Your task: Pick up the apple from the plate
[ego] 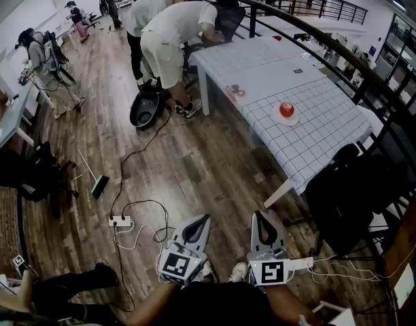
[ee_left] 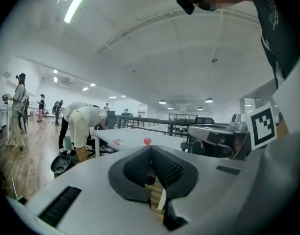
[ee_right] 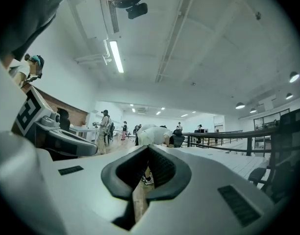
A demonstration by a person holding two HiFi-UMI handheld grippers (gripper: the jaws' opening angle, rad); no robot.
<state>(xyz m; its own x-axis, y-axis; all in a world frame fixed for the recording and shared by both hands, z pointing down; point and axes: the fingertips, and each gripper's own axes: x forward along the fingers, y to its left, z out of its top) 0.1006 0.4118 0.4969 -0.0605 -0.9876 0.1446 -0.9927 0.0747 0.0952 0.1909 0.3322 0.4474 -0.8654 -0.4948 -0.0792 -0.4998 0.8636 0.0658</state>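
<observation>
A red apple sits on a small white plate on the table with the white gridded cloth, far ahead and to the right. In the left gripper view the apple is a small red dot on that distant table. My left gripper and right gripper hang low near my body over the wooden floor, well short of the table. Both point roughly level. The left gripper's jaws meet at the tips with nothing between them. So do the right gripper's jaws.
A person bends over the table's far end beside a black chair. A curved black railing runs behind the table. Cables and a power strip lie on the floor. A black basin and a broom are further off.
</observation>
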